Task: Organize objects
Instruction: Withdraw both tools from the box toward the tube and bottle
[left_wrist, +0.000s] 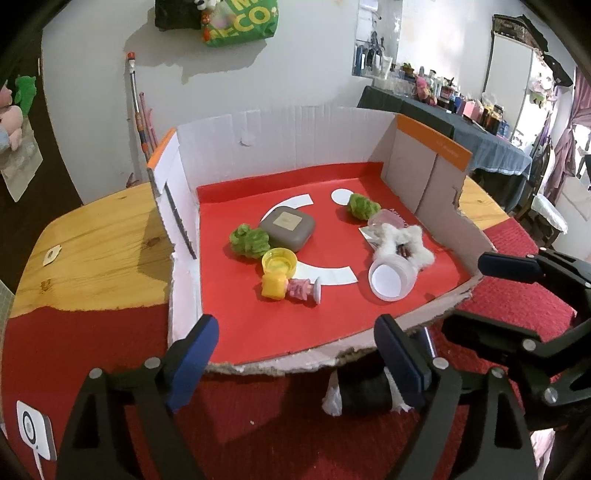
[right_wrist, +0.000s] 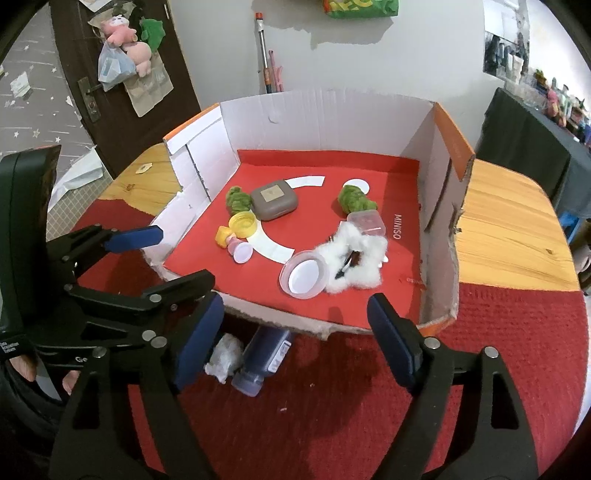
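A cardboard box (left_wrist: 280, 147) (right_wrist: 325, 118) with a red floor holds a grey case (left_wrist: 287, 225) (right_wrist: 274, 199), two green fuzzy lumps (left_wrist: 248, 240) (right_wrist: 354, 199), a yellow cap (left_wrist: 279, 262) (right_wrist: 242, 225), a pink toy (left_wrist: 304, 290), a clear round lid (left_wrist: 388, 278) (right_wrist: 303, 275) and a white fluffy star (left_wrist: 400, 243) (right_wrist: 358, 254). In front of the box on the red mat lie a dark bottle (right_wrist: 264, 360) (left_wrist: 364, 391) and a white wad (right_wrist: 223, 356). My left gripper (left_wrist: 295, 362) and right gripper (right_wrist: 295, 339) are open and empty, just before the box's front edge.
The box stands on a wooden table (left_wrist: 92, 251) (right_wrist: 509, 229) partly covered by a red mat (right_wrist: 332, 406). A cluttered table with a dark cloth (left_wrist: 461, 129) stands behind to the right. A door with hanging toys (right_wrist: 122, 55) is at the back left.
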